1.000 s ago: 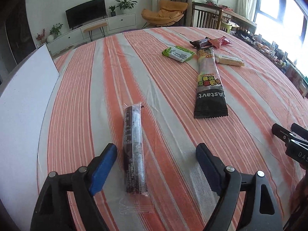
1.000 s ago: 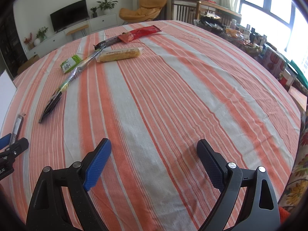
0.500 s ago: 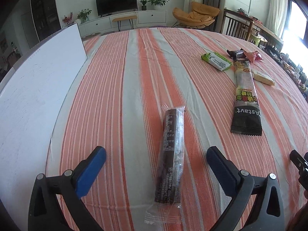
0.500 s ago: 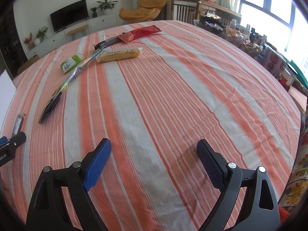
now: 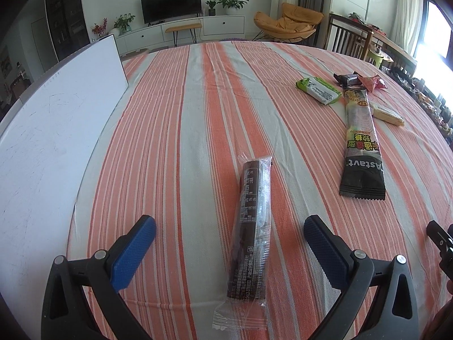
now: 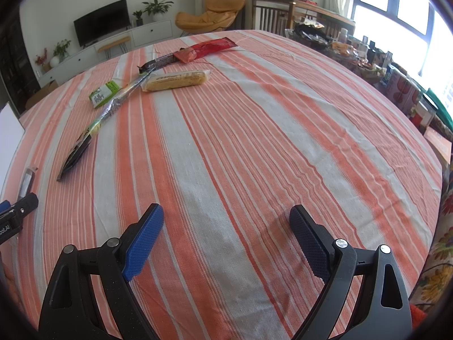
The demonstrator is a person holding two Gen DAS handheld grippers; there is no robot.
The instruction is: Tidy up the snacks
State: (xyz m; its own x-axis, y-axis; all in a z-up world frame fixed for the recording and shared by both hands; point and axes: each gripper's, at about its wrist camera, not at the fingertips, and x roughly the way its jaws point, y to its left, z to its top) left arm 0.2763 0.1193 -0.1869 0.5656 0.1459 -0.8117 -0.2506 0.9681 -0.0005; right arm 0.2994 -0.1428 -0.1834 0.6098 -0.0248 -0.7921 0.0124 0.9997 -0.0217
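Observation:
A dark snack bar in a clear wrapper (image 5: 252, 226) lies on the striped tablecloth (image 5: 175, 141), lengthwise between the fingers of my open left gripper (image 5: 229, 229); nothing is gripped. To the right lie a long black snack pack (image 5: 361, 144), a green packet (image 5: 318, 90), a yellow bar (image 5: 388, 114), a small dark bar (image 5: 348, 79) and a red packet (image 5: 372, 82). My right gripper (image 6: 226, 218) is open and empty over bare cloth. In the right wrist view the long pack (image 6: 104, 116), green packet (image 6: 103, 95), yellow bar (image 6: 177, 80) and red packet (image 6: 206, 49) lie far left.
A white board (image 5: 51, 130) lies along the table's left side. A wooden chair (image 5: 348, 38) and a cluttered side table (image 6: 365, 56) stand beyond the far right edge. The right gripper's tip (image 5: 438, 235) shows at the right of the left wrist view.
My left gripper has swung left and drawn around the clear-wrapped bar, which now lies centred between the fingers. The right gripper has not moved.

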